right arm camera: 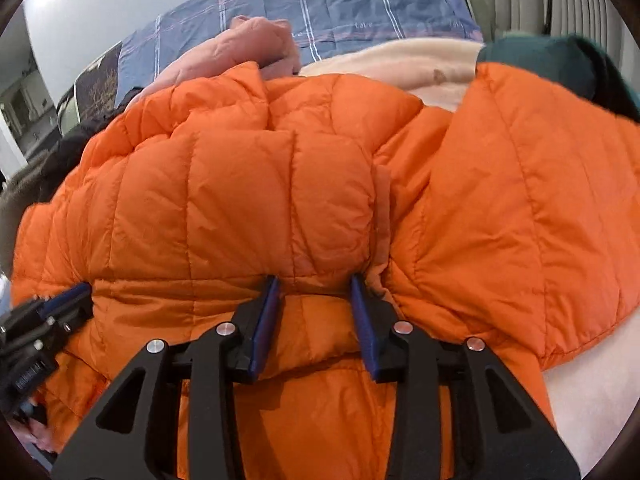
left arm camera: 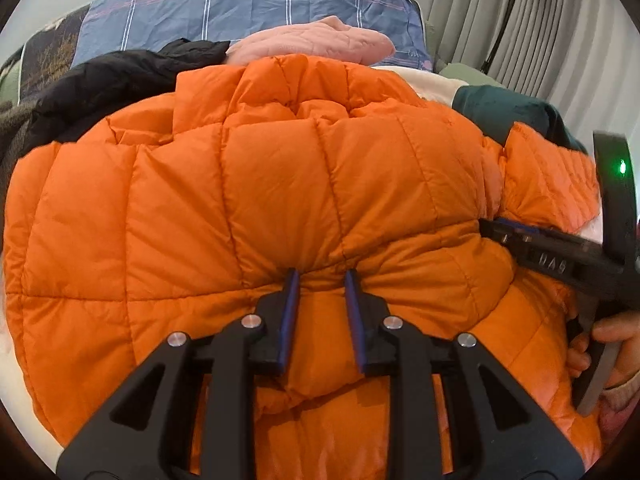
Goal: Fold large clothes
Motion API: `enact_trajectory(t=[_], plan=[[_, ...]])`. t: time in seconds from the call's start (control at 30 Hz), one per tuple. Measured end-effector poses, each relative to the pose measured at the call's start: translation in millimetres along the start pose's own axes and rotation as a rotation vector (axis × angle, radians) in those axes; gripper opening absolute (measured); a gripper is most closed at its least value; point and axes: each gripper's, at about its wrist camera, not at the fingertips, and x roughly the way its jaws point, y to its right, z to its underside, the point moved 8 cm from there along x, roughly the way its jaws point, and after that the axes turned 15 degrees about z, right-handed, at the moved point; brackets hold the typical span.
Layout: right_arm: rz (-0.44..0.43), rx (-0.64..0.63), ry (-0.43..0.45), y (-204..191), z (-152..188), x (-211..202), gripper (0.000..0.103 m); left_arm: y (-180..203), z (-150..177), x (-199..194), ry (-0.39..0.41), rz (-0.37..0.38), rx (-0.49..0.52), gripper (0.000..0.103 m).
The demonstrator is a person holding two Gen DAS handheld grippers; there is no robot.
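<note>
An orange quilted puffer jacket [left arm camera: 260, 184] lies spread over the bed and fills both views [right arm camera: 240, 200]. My left gripper [left arm camera: 321, 274] is shut on a bunched fold of the jacket's near edge, and fabric bulges between its blue pads. My right gripper [right arm camera: 314, 280] pinches a thicker fold of the same edge further right. In the left wrist view the right gripper [left arm camera: 492, 226] comes in from the right, with a hand [left arm camera: 612, 340] on its handle. The left gripper [right arm camera: 76, 292] shows at the left edge of the right wrist view.
Behind the jacket lie a pink garment [left arm camera: 312, 42], a black garment [left arm camera: 100, 80] at the left and a dark green one [left arm camera: 500, 108] at the right. A cream blanket [right arm camera: 420, 64] covers the bed under a blue plaid cover [left arm camera: 240, 4]. Curtains [left arm camera: 520, 20] hang at the right.
</note>
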Motion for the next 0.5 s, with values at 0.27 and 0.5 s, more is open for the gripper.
enact_trajectory(t=[0.27, 0.5], plan=[[-0.039, 0.009, 0.012, -1, 1, -3, 0.042, -86, -14, -72, 0.182, -0.098, -0.251, 0.015], [-0.023, -0.029, 0.019, -6, 3, -3, 0.043, -160, 22, -82, 0.201, -0.039, -0.504, 0.003]])
